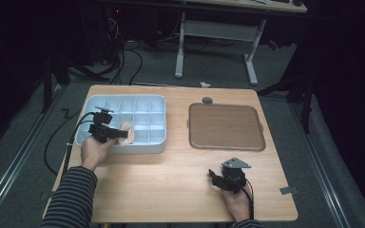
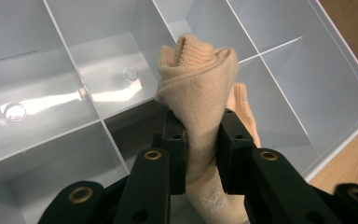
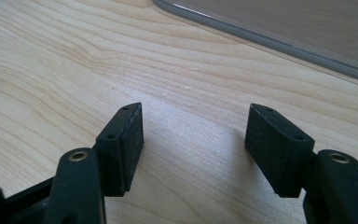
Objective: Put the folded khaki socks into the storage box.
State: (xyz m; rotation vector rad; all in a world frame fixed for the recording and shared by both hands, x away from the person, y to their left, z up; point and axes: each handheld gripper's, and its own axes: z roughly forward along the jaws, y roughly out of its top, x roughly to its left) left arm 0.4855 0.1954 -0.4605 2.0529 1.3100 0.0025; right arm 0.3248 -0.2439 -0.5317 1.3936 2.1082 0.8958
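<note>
High view: overhead, facing forward across table (image 1: 171,175). Gripper views: close, low; left over compartment tray (image 2: 317,79), shared with high view.

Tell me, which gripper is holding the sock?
The left gripper: its jaws pinch a rolled beige sock over the grey compartment tray. The right gripper rests open and empty on the wooden table.

A lab or recording room: dark curtains ring a lone wooden tabletop (image 1: 171,180) on grey carpet (image 1: 24,156), cables (image 1: 123,61) trail beyond its far edge, beside a white-legged desk (image 1: 218,33).
</note>
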